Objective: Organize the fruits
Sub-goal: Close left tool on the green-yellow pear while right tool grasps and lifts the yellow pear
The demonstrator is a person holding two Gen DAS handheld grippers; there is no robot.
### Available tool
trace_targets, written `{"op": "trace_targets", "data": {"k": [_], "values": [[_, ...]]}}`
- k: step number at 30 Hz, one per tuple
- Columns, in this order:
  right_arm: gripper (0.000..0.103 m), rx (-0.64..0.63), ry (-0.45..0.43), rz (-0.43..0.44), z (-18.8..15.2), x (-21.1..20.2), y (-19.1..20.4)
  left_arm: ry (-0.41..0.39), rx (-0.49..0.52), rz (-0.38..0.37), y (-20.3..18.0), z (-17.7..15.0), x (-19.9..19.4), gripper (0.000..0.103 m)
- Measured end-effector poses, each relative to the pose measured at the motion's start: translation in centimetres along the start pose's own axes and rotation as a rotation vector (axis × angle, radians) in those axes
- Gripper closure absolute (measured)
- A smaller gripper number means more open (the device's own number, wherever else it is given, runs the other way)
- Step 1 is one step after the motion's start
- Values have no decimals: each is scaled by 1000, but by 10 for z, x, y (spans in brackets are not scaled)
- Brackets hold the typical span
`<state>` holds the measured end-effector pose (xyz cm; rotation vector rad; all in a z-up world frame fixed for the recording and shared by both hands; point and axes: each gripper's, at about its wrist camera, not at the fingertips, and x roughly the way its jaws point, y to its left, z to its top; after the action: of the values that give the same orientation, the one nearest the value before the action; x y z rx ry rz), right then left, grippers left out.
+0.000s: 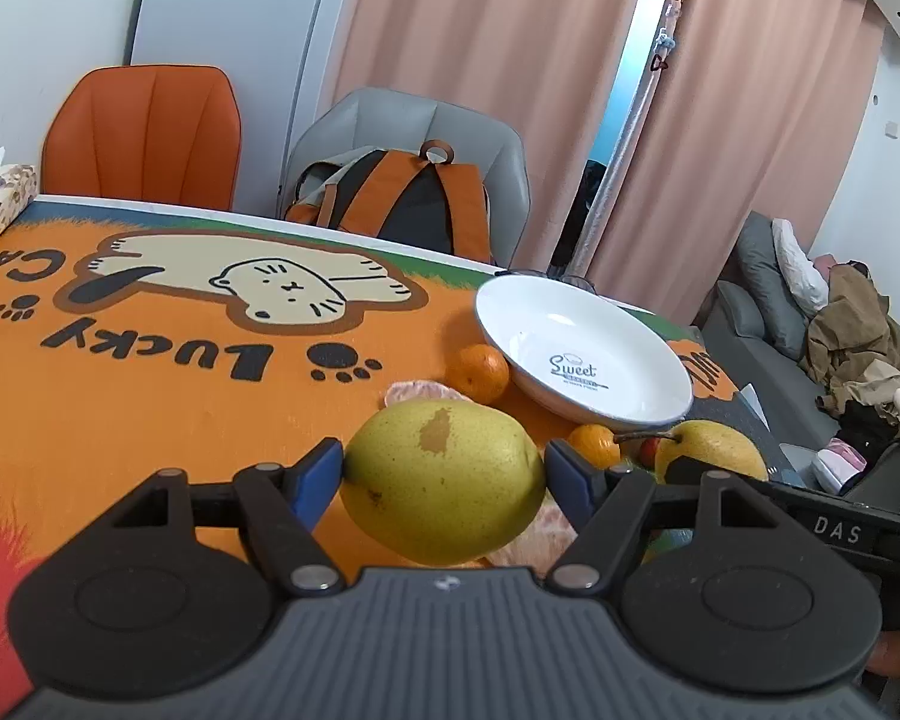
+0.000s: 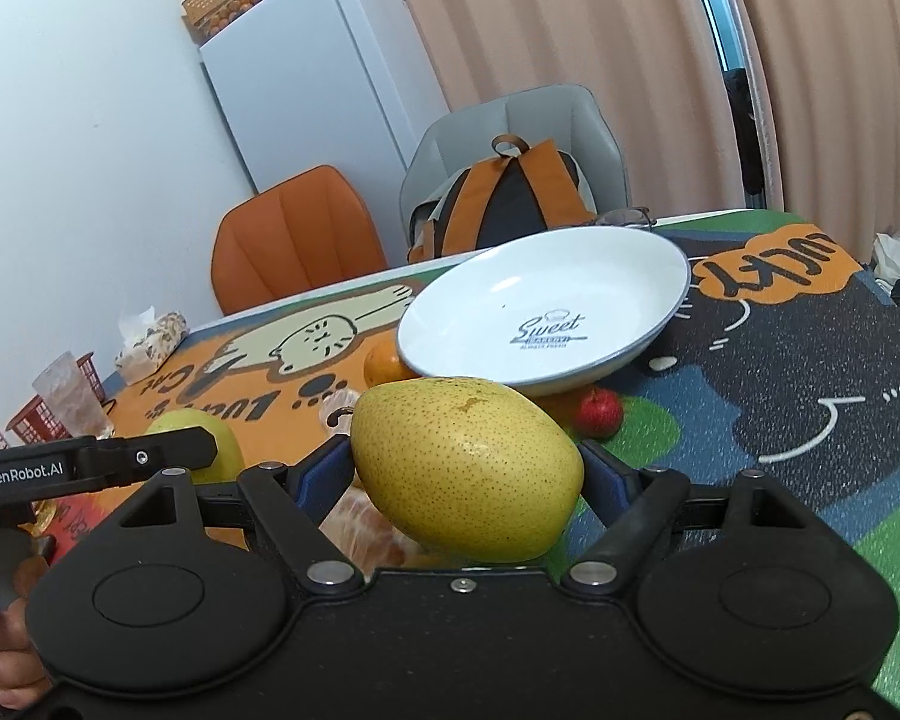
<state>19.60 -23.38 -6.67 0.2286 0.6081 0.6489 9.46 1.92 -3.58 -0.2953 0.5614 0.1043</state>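
My left gripper (image 1: 444, 463) is shut on a yellow-green pear (image 1: 444, 480) with a brown spot, held above the orange cat tablecloth. My right gripper (image 2: 468, 465) is shut on a second speckled pear (image 2: 468, 468). Just beyond both stands a white plate (image 1: 624, 396) printed "Sweet", seen again in the right wrist view as the same plate (image 2: 648, 300), with nothing in it. Around the plate lie a mandarin (image 1: 477, 373), another mandarin (image 1: 594, 445), a small red fruit (image 2: 598, 412) and peeled mandarin segments (image 2: 366, 528). The right-hand pear (image 1: 714, 450) shows at the right of the left wrist view.
An orange chair (image 1: 144, 132) and a grey chair with an orange-black backpack (image 1: 402, 198) stand behind the table. A tissue box (image 1: 0, 198) sits at the far left. A red basket (image 2: 48, 414) and a glass (image 2: 72, 396) stand left of my left hand. A sofa (image 1: 810, 348) is to the right.
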Motion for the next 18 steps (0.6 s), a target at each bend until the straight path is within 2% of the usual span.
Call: {"op": "trace_targets", "data": {"k": [18], "values": [[24, -25, -74, -15, 36, 11, -11, -17, 6, 8, -2, 25, 26, 31]]}}
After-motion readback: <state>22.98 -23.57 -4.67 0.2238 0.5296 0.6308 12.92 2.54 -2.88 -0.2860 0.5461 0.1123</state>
